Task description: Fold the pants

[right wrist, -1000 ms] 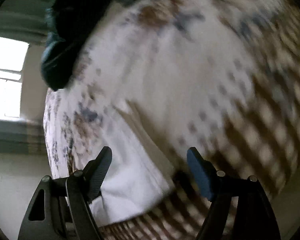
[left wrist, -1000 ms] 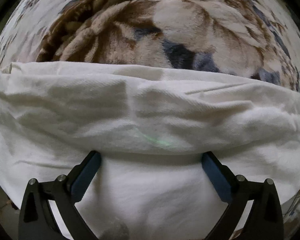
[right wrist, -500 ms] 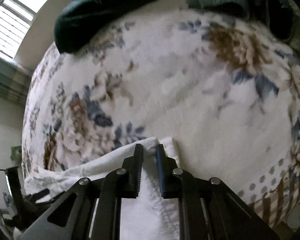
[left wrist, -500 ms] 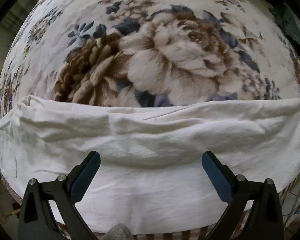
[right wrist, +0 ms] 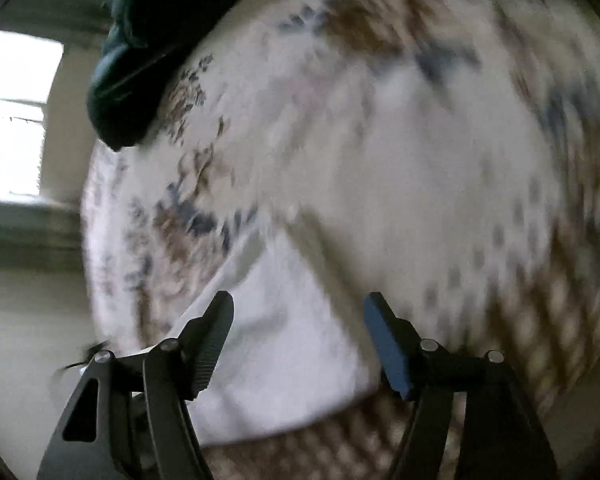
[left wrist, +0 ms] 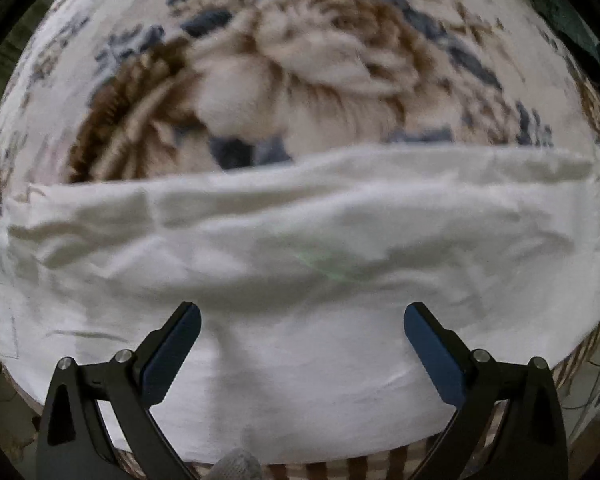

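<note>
The white pants (left wrist: 300, 240) lie folded in a wide band across a flowered blanket (left wrist: 300, 72). My left gripper (left wrist: 302, 316) hovers above them, pointing straight down, open with its jaws wide and nothing between them. In the blurred right wrist view an end of the white pants (right wrist: 276, 344) lies below my right gripper (right wrist: 299, 308). Its jaws are opening; the cloth shows beneath the gap and the pads do not press on it.
The blanket (right wrist: 420, 160) covers a bed with a brown checked border (right wrist: 540, 320) near its edge. A dark green bundle (right wrist: 140, 60) lies at the far end of the bed. A bright window (right wrist: 12, 112) is on the left.
My right gripper, shut on the pants' end half a second ago, has let go and swung away. The left view shifted over the pants and is now blurred.
</note>
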The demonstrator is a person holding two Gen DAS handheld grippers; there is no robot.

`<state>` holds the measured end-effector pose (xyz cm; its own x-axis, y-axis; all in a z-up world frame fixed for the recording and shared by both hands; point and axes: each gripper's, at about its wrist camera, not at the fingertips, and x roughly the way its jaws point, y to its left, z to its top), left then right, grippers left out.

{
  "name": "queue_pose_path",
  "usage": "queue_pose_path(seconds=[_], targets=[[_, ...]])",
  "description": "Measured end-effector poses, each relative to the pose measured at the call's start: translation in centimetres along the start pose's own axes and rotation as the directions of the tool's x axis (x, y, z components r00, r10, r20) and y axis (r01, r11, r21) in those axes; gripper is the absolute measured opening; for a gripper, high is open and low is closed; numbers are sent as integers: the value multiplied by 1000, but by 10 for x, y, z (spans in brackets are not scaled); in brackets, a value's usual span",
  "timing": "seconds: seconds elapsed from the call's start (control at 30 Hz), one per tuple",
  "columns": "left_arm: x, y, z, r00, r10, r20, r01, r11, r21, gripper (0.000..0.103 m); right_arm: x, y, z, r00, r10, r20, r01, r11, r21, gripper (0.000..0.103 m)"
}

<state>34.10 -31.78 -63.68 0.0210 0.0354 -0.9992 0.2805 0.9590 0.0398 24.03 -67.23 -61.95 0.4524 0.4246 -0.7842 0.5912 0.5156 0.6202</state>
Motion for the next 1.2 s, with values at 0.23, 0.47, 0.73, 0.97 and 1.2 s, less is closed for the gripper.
queue_pose_path(seconds=[0.23, 0.47, 0.73, 0.97, 1.2], targets=[[26, -7, -13, 1000, -31, -3, 31, 999, -29, 103, 55, -68, -67, 978, 191, -84, -163, 949, 269, 70], [53, 15, 12, 999, -41, -6, 41, 999, -20, 103, 76, -79, -89, 924, 374, 78, -378, 867, 324, 71], [65, 36, 25, 999, -40, 13, 41, 997, -61, 103, 86, -59, -68, 858, 459, 232, -503, 843, 191, 71], [27, 47, 26, 999, -25, 38, 28, 996, -90, 103, 86, -42, -66, 903, 344, 257, -392, 904, 169, 10], [-25, 106, 14, 996, -5, 92, 22, 982, -187, 103, 41, 42, -78, 929, 295, 222, -301, 954, -9, 10]])
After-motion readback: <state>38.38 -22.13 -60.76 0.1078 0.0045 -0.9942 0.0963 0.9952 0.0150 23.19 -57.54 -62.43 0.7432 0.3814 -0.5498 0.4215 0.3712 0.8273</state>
